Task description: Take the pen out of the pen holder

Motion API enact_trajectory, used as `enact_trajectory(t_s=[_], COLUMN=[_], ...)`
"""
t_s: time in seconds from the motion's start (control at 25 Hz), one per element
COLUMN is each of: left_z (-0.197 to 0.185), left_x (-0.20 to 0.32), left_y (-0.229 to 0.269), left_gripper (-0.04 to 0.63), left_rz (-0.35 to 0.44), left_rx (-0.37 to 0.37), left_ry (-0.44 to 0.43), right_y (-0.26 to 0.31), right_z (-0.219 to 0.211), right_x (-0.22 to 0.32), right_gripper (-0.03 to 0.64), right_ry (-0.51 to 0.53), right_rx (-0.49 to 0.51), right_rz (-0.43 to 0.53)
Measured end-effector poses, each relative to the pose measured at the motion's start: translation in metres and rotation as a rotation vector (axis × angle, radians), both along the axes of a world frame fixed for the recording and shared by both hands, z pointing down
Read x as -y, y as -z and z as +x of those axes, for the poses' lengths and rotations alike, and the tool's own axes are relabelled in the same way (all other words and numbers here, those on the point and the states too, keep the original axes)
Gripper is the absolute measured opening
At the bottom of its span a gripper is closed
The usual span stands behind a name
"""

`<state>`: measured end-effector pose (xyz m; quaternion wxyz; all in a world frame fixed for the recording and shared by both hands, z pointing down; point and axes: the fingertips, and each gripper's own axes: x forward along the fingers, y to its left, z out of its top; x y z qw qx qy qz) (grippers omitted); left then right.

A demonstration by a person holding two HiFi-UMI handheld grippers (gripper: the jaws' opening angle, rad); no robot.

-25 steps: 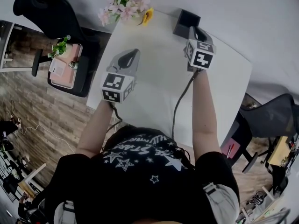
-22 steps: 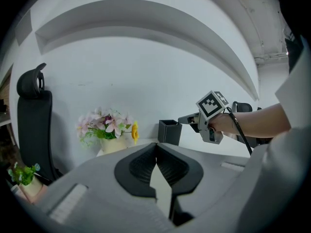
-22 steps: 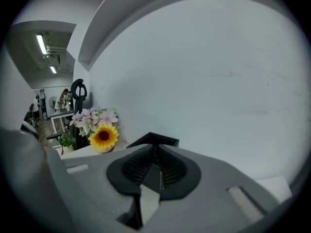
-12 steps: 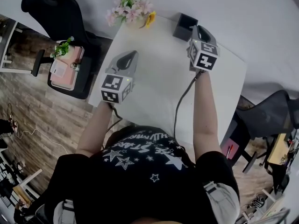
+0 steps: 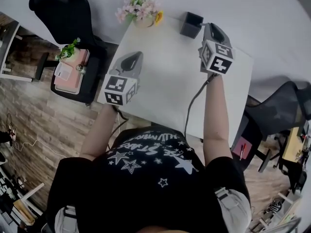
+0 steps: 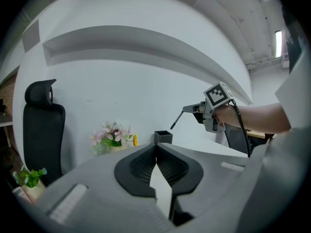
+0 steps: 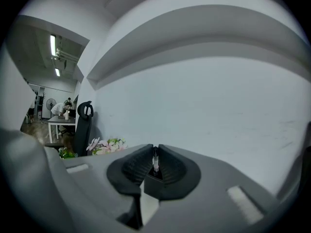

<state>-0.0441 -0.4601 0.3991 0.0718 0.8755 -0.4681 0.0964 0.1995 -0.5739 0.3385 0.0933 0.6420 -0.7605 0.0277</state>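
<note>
- Pen (image 7: 155, 161), clamped in your right gripper (image 5: 211, 29), hangs just above the pen holder (image 5: 191, 24) at the table's (image 5: 170, 86) far right.
- Lift straight until the tip clears the rim; grip firmly.
- Right gripper points nearly level; left gripper (image 6: 156, 152), closed and empty, hovers at left.

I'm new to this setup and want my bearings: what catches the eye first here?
The right gripper, raised over the far corner of the white table, pinches a slim dark pen just above the black square pen holder. A pink flower bouquet sits at the far edge left of the holder; the left gripper is shut, empty.
</note>
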Motion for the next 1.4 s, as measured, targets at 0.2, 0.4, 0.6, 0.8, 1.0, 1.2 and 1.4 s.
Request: enact_trajectory(t_s=[0.2,0.4,0.6,0.8,1.0,1.2,1.4], left_z=[-0.012,-0.027,-0.042,-0.048,-0.043,-0.033,-0.018], left_x=[-0.039,-0.082,-0.130,-0.173,-0.205,-0.227,-0.253], left_y=[0.001,0.000,-0.004,-0.015,-0.022,-0.023,-0.019], left_gripper=[0.011,0.011,0.011,0.011,0.011,0.011,0.011], left_rz=[0.004,0.000,-0.009,-0.042,-0.055,-0.052,-0.043], left_rx=[-0.015,-0.021,-0.025,-0.026,-0.030,-0.030,-0.027], left_ry=[-0.035,-0.079,-0.126,-0.187,-0.224,-0.243,-0.239], right_y=[0.004,0.001,-0.005,-0.017,-0.031,-0.037,-0.040], right_z=[-0.010,-0.025,-0.041,-0.052,-0.061,-0.056,-0.045], right_x=[-0.053,-0.110,-0.175,-0.236,-0.286,-0.317,-0.349], right_gripper=[0.037,0.036,0.037,0.037,0.037,0.036,0.036], right_ry=[-0.021,-0.048,-0.079,-0.119,-0.138,-0.147,-0.139], right_rx=[0.017,0.031,0.043,0.058,0.064,0.069,0.089], right_rz=[-0.005,-0.017,-0.026,-0.052,-0.077,-0.088,-0.086])
